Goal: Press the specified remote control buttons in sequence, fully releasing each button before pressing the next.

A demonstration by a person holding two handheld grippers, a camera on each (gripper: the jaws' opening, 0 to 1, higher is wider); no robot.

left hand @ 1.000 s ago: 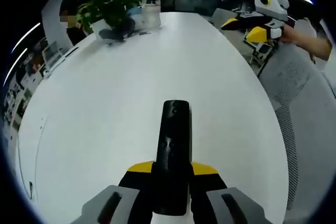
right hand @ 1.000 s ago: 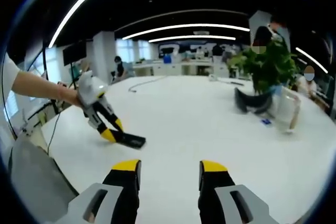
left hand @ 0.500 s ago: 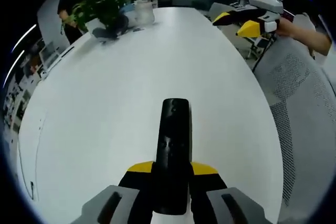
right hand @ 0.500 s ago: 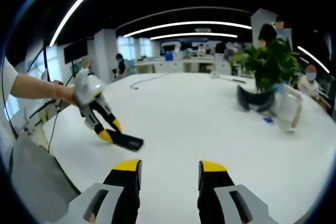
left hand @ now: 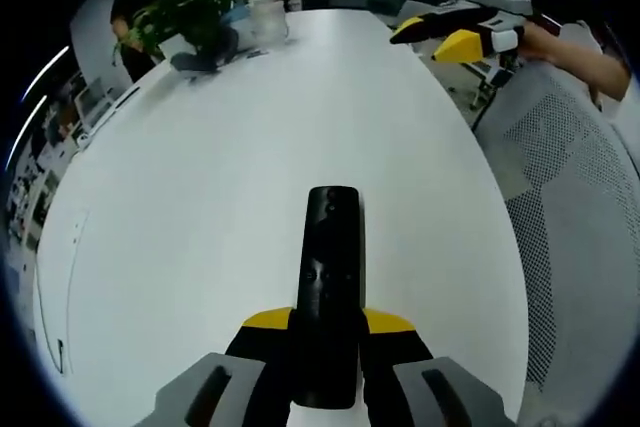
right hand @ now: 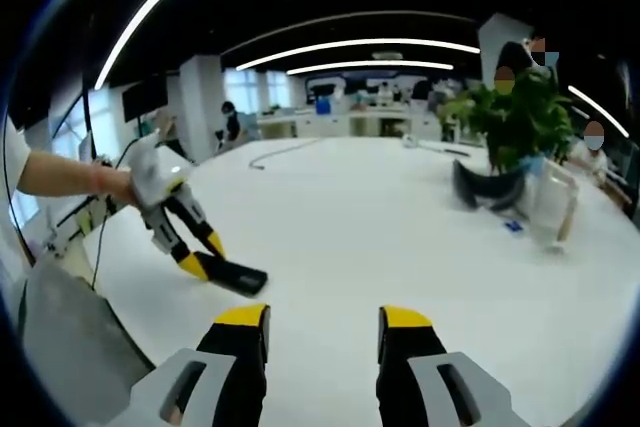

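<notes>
My left hand-held gripper [left hand: 325, 332] is clamped on the black remote control [left hand: 330, 287], its yellow-tipped jaws pressed against both sides of the remote's near end; the remote points toward 12 o'clock over the white surface [left hand: 200, 207]. In the right gripper view, that same pair sits at 9 o'clock, the remote low over the surface. My right hand-held gripper [right hand: 325, 325] stands with its jaws wide apart, holding nothing. A potted plant [right hand: 515, 122] is at 2 o'clock.
</notes>
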